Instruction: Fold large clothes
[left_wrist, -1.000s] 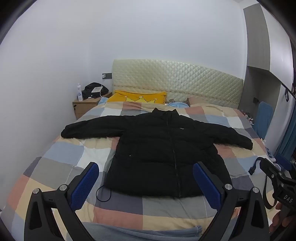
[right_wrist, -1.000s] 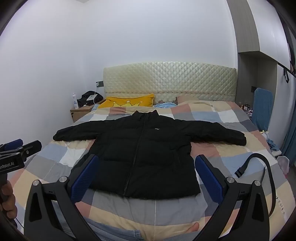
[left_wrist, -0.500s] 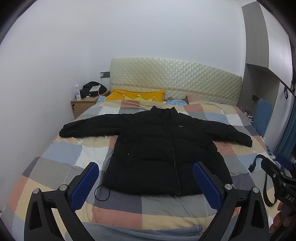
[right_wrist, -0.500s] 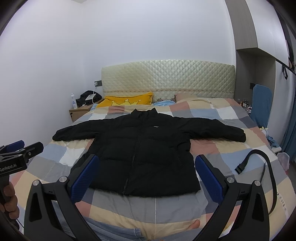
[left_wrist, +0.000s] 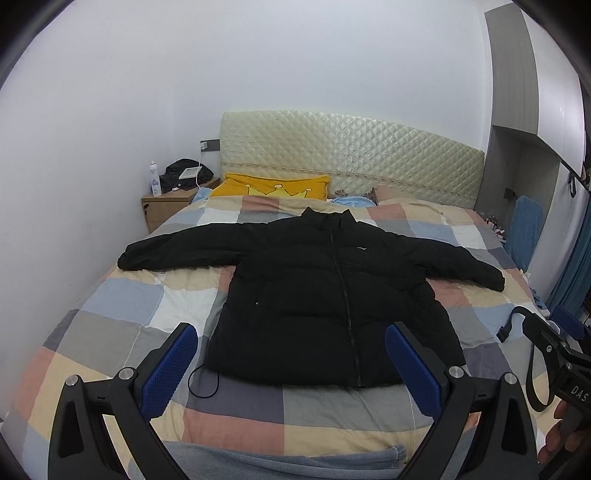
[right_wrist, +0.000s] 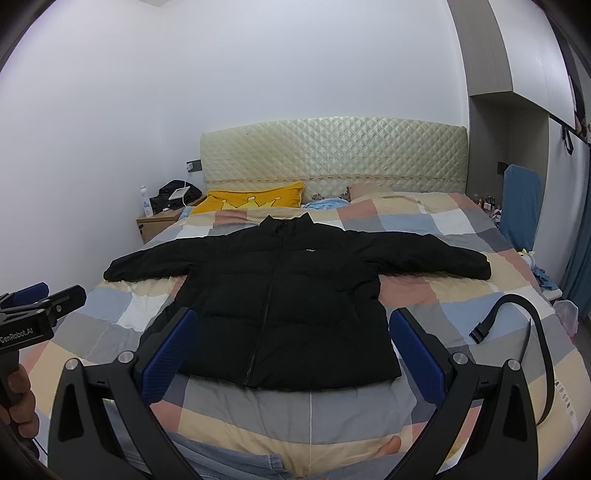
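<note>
Black strap (right_wrist: 517, 325) lies on the checkered bed (right_wrist: 461, 295), right of the black puffer jacket (right_wrist: 280, 295). Jacket lies flat, sleeves spread, ahead of both. Left hand-held gripper (left_wrist: 291, 365) and right hand-held gripper (right_wrist: 291, 350) both spread apart, empty.

Home bedroom: bed (left_wrist: 122, 332), nightstand (left_wrist: 162, 206).

jacket (left_wrist: 325, 295): matt puffy cloth | bedspread (left_wrist: 122, 325): soft cloth | headboard (left_wrist: 351, 158): glossy quilted padding

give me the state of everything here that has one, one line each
black puffer jacket: spread flat on the bed, front up, zipped, sleeves out to both sides, not yet folded
left gripper: open, empty, above the foot of the bed
right gripper: open, empty
black strap: loose on the quilt, unbuckled, right of the jacket
yellow pillow: lying at the headboard
</note>
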